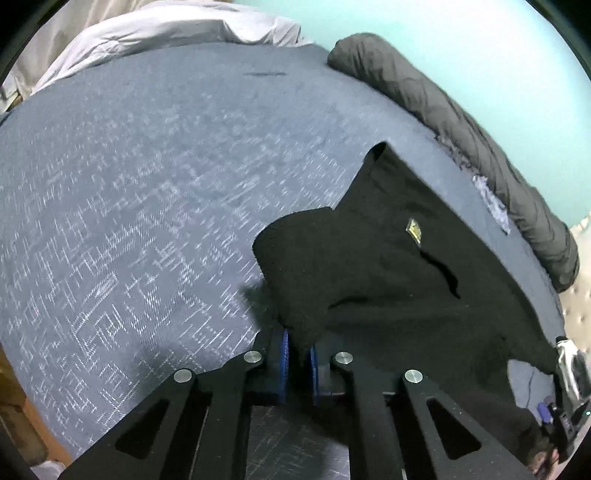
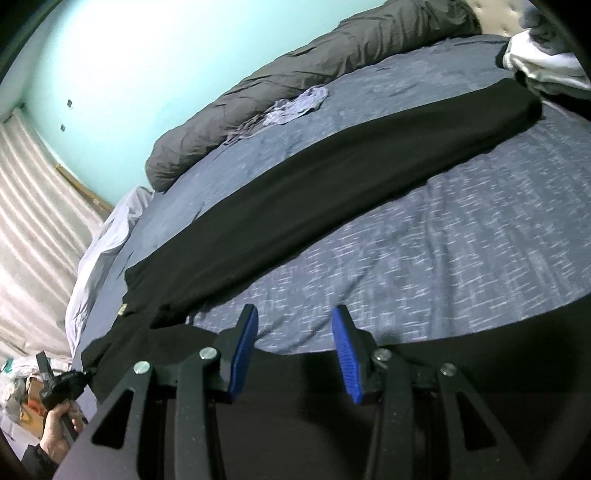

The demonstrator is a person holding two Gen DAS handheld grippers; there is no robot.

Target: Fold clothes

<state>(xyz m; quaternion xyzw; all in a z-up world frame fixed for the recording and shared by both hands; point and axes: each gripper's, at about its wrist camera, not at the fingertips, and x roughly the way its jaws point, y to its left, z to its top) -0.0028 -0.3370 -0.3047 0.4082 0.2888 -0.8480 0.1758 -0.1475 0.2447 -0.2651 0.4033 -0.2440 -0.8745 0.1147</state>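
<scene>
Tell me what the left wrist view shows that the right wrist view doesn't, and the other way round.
Only the left wrist view shows the left gripper shut on a raised fold of the black garment, and its gold label face-on.

Only the right wrist view shows the right gripper open over the patterned bedspread, gripping nothing, the garment's long leg stretching to a white garment, and the curtain.

Both show the black garment, bedspread, rolled grey duvet and turquoise wall.
</scene>
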